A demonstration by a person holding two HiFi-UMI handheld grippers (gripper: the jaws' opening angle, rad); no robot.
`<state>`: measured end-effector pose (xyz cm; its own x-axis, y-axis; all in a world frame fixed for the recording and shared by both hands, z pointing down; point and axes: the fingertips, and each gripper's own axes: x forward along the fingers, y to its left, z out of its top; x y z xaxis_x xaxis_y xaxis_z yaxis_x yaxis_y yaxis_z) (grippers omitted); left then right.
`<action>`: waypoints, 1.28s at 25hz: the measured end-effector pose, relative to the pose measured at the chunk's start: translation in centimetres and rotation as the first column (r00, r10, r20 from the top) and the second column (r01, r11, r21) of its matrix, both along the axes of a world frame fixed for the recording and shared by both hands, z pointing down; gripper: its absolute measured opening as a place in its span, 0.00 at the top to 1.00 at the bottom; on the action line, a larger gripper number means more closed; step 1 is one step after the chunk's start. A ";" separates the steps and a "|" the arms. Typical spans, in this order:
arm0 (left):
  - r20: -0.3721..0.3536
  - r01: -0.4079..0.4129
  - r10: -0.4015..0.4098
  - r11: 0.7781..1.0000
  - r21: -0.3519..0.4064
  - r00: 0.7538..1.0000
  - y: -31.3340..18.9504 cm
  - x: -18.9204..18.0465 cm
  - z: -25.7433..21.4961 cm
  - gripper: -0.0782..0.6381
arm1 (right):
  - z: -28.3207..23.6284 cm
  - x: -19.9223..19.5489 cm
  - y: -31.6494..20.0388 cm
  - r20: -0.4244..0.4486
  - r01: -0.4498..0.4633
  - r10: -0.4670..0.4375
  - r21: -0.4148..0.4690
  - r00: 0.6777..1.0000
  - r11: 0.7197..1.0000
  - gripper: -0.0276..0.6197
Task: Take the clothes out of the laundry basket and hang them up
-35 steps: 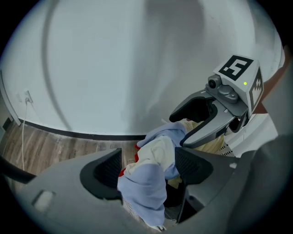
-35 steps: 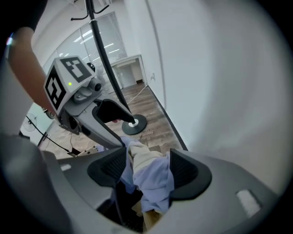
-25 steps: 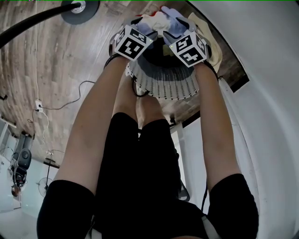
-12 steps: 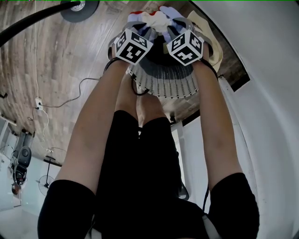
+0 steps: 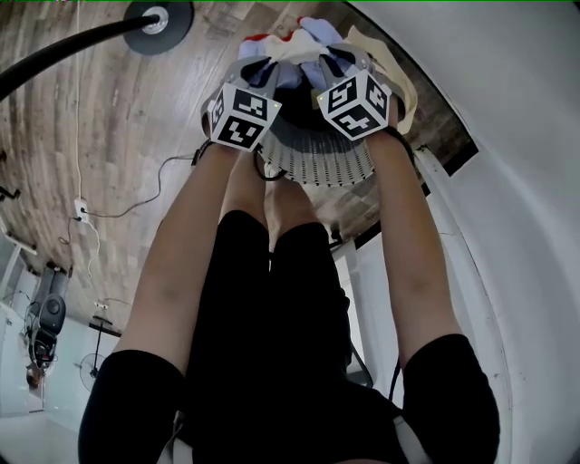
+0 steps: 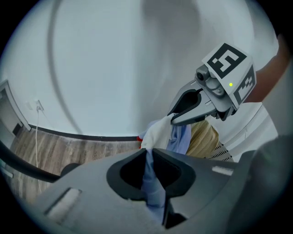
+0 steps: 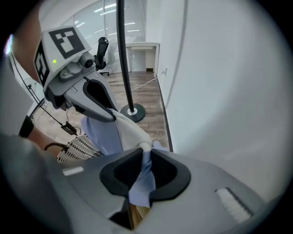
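A light blue and white garment (image 5: 292, 43) with a red edge is held above the white slatted laundry basket (image 5: 317, 161). My left gripper (image 5: 257, 69) and right gripper (image 5: 332, 60) stand side by side on it. In the left gripper view blue cloth (image 6: 151, 180) runs between the left gripper (image 6: 150, 157), whose jaws are closing and press on it. The right gripper (image 7: 145, 160) is closing too, pinching a blue fold (image 7: 142, 180). Each gripper view shows the other gripper biting the white part (image 6: 158, 132). A beige garment (image 6: 204, 140) lies in the basket behind.
The black clothes rack's round base (image 5: 159, 16) stands on the wooden floor at the far left, its pole (image 5: 54, 54) arching past. A white wall (image 5: 507, 181) runs along the right. A cable (image 5: 136, 195) lies on the floor. The person's legs are below the basket.
Both grippers have closed on the garment and lifted it slightly out of the basket; the left gripper has shifted a little left and tilted.
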<state>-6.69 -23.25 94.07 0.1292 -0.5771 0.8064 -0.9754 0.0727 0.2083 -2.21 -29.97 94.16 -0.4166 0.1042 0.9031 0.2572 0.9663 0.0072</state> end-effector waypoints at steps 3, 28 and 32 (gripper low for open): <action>0.020 0.017 -0.018 0.999 0.049 1.000 0.0 -0.2 -3.3 0.84 | -3.3 -0.1 0.1 0.047 -0.034 0.033 0.015 0.998 0.999 0.87; 0.144 0.023 -0.106 0.874 0.486 0.984 4.3 0.0 -40.6 0.84 | -40.6 2.2 5.6 0.540 -0.362 0.315 -0.021 0.780 0.932 0.87; 0.163 0.038 -0.155 0.826 0.563 0.974 6.8 0.6 -47.9 0.84 | -47.5 3.3 8.2 0.620 -0.365 0.338 -0.088 0.708 0.927 0.87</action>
<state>-6.13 -16.44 46.17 -0.0747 -0.9338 0.3500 -0.9938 0.0986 0.0510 1.04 -21.82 46.67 -0.8790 -0.1923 0.4364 -0.1750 0.9813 0.0799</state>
